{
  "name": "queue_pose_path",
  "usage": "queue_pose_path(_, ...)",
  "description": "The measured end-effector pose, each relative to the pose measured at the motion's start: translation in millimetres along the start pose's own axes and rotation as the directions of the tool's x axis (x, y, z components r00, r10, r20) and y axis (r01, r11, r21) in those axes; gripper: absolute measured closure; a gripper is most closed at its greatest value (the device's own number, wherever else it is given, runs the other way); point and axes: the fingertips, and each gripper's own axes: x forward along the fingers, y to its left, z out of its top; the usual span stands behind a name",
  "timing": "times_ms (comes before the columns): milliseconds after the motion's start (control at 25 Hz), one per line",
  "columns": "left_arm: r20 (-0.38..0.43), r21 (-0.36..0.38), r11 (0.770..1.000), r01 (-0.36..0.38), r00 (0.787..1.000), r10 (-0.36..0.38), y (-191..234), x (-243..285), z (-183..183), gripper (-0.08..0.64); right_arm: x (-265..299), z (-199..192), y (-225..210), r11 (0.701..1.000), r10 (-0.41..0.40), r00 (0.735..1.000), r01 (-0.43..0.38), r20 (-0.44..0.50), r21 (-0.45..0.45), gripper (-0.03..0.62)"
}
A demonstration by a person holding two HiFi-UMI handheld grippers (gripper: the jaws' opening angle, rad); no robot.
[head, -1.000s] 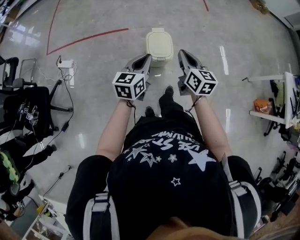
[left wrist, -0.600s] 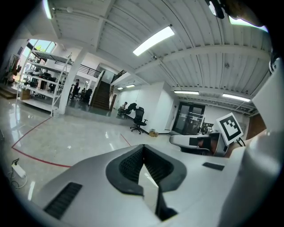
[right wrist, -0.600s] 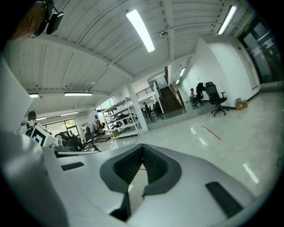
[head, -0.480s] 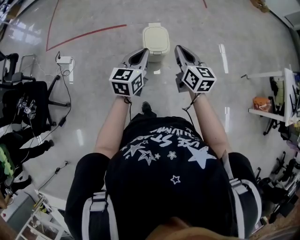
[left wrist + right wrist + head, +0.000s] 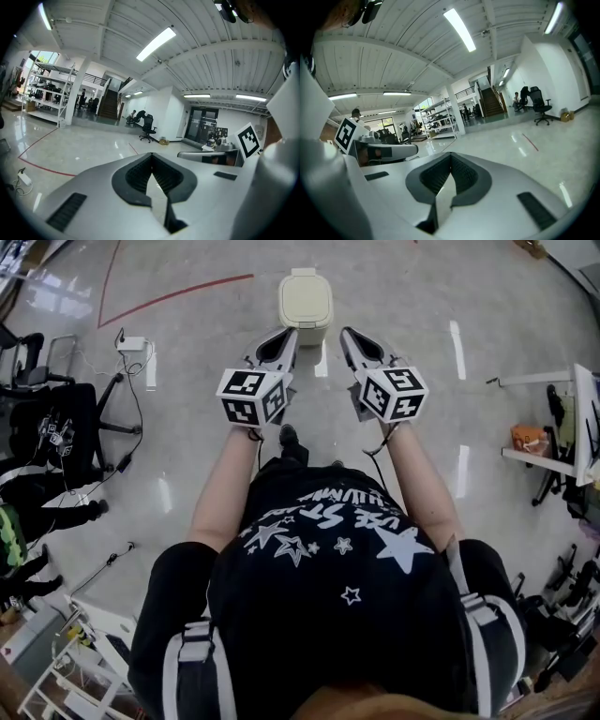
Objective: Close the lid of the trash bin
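A cream trash bin (image 5: 306,298) stands on the shiny floor ahead of me, its lid lying flat on top. Both grippers are held out at about waist height, short of the bin and not touching it. My left gripper (image 5: 287,334) points toward the bin's left side with its jaws together and nothing in them. My right gripper (image 5: 348,332) points toward the bin's right side, also shut and empty. The left gripper view (image 5: 151,157) and the right gripper view (image 5: 451,155) look up at the hall and ceiling; the bin is not in either.
A red line (image 5: 178,292) crosses the floor left of the bin. A power strip (image 5: 131,343) with cables and a black office chair (image 5: 66,442) are at the left. A white shelf (image 5: 553,427) with an orange item (image 5: 528,439) stands at the right.
The bin has slid upward in the head view and sits farther from both grippers. The person's feet have shifted. Both grippers stay shut, side by side.
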Motion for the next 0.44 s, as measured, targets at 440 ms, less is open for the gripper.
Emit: queue_pose_path(440, 0.040, 0.020, 0.999, -0.029, 0.999, 0.028, -56, -27, -10, 0.549, -57, -2, 1, 0.999, 0.023, 0.999, -0.022, 0.026, -0.030, 0.586)
